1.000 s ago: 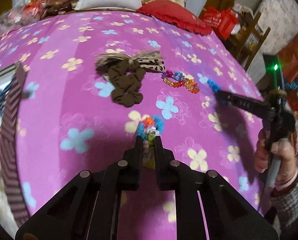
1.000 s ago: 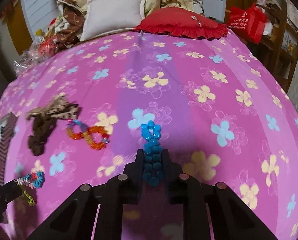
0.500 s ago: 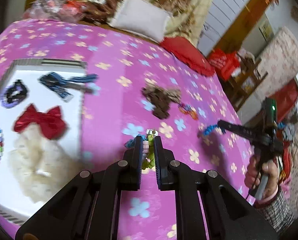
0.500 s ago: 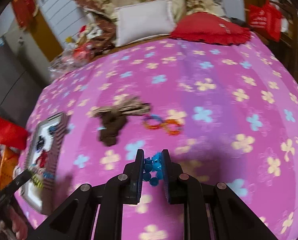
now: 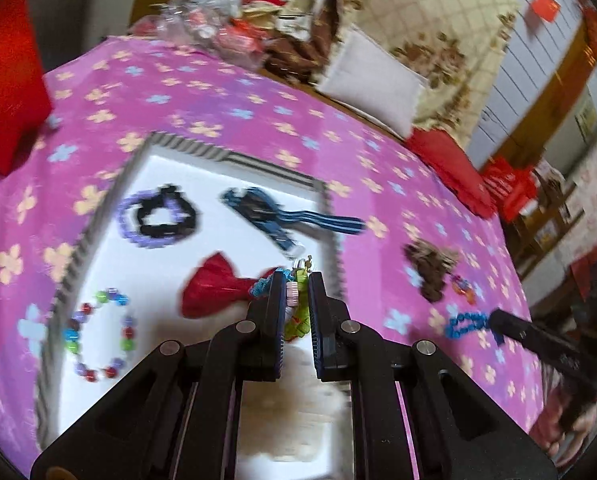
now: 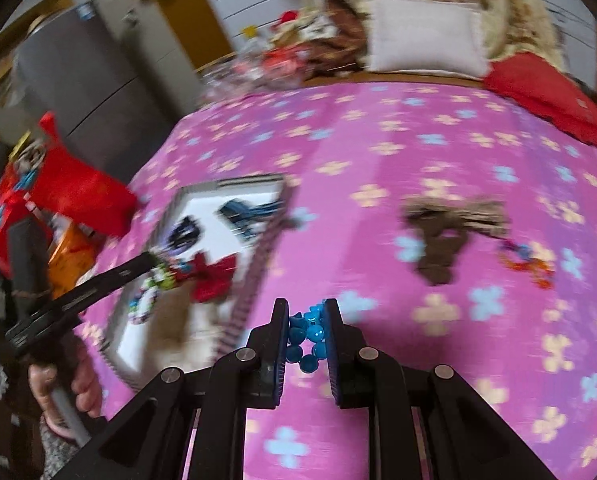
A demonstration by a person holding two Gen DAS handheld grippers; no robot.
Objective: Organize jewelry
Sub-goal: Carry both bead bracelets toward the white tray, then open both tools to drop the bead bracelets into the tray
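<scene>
Left tongs (image 5: 297, 292) clamped on a multicolour bead bracelet (image 5: 296, 312), green, pink and blue beads bunched between the jaws, held over the right part of the white tray (image 5: 146, 264). Just ahead-left of the left tongs in the tray: red bow (image 5: 214, 288). Further ahead: blue striped ribbon (image 5: 282, 220), trailing over the tray's right rim, and a purple-black bracelet (image 5: 158, 220). Left of the tongs: round coloured bead bracelet (image 5: 98, 336). Under the tongs, a cream fluffy item (image 5: 294, 416).

Right tongs (image 6: 307, 330) clamped on a blue bead bracelet (image 6: 308, 340), above the pink flowered bedspread (image 6: 418, 152), tray's striped rim (image 6: 254, 276) just left of them. Ahead-right of the right tongs on the bedspread: brown scrunchie (image 6: 438, 252), leopard-print bow (image 6: 474, 212) touching it, orange-red bead bracelet (image 6: 526, 260) beside those.

Red bag (image 5: 506, 192) far right has white writing, too blurred to read. No other legible text.
</scene>
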